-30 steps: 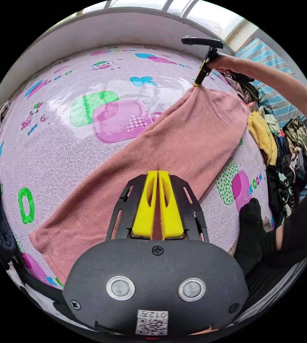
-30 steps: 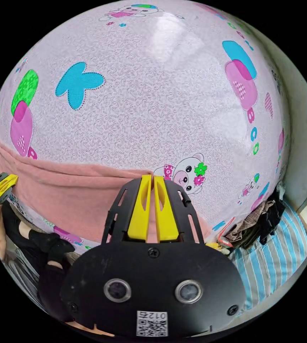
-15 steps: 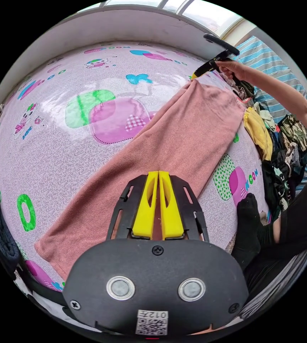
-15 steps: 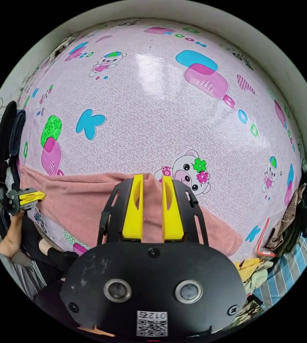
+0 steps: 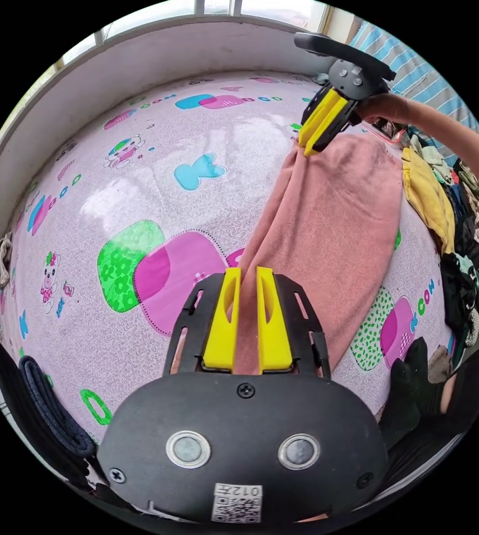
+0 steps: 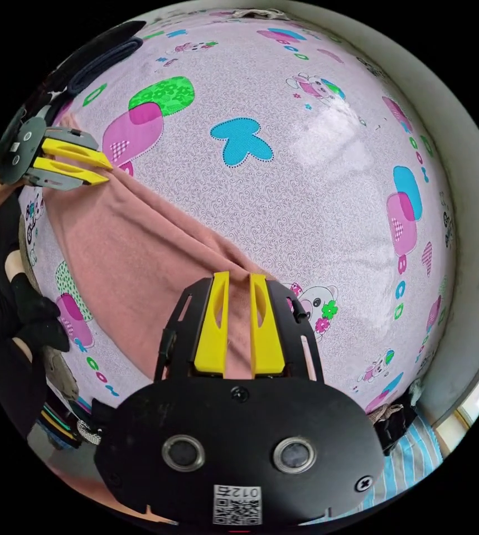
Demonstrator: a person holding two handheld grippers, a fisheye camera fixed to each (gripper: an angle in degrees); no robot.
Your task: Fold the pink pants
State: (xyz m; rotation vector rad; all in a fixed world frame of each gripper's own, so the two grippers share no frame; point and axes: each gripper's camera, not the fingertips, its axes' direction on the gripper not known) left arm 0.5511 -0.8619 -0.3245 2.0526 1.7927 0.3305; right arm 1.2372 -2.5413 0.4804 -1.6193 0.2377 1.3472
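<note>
Plainly, printed letters dot the mat (image 5: 139, 184) beneath pink pants (image 5: 334, 234).

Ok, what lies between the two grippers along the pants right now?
In the left gripper view, just the pink pants stretch from the left gripper to the right gripper; nothing else sits on that cloth. The right gripper view agrees.

A glossy pink mat (image 5: 139, 184) with cartoon prints covers the surface, catching pale daylight. A white wall (image 5: 155, 53) curves behind it, windows (image 5: 217, 6) above (bright outside). A clothes pile (image 5: 462, 223) and striped bedding (image 6: 412, 462) lie beside.
</note>
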